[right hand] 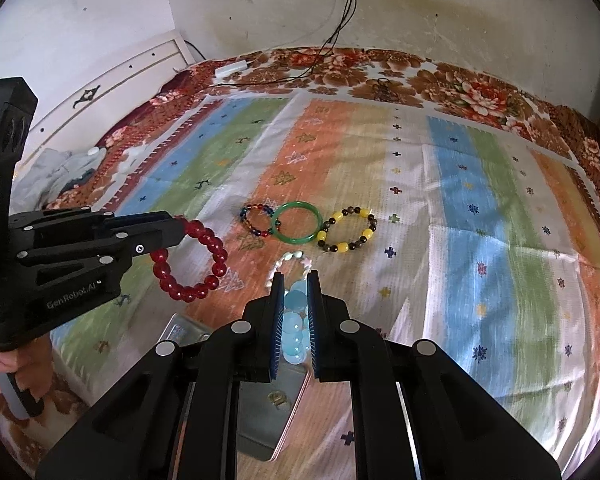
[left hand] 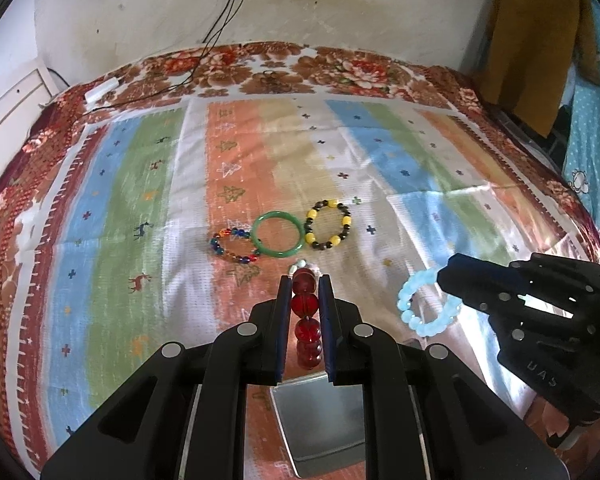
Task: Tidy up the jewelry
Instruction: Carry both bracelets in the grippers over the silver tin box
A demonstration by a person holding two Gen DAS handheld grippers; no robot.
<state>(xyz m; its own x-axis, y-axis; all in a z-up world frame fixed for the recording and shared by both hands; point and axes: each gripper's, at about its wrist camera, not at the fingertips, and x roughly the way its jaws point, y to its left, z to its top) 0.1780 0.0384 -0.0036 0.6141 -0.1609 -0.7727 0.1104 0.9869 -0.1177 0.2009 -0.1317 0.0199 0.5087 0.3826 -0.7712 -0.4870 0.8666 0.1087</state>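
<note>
Two bracelets up off the bed at once: red bead bracelet [right hand: 190, 258] clamped in the left hand-held gripper [left hand: 305, 286], pale blue bead bracelet [left hand: 422, 304] clamped in the right hand-held gripper [right hand: 295, 280]. Both hanging over the near part of the striped bedspread [left hand: 140, 184], above a shallow metal tin [right hand: 260, 412] lying open below the fingers. Probably best lowered one at a time, loop centred over the tin, released only once beads touch the bottom. Worth keeping the two grippers apart to avoid tangling. Still out on the bedspread: multicolour bead bracelet [left hand: 234, 246], green bangle [left hand: 278, 235], yellow-and-dark bead bracelet [left hand: 329, 224], a small pale one [right hand: 294, 260].
</note>
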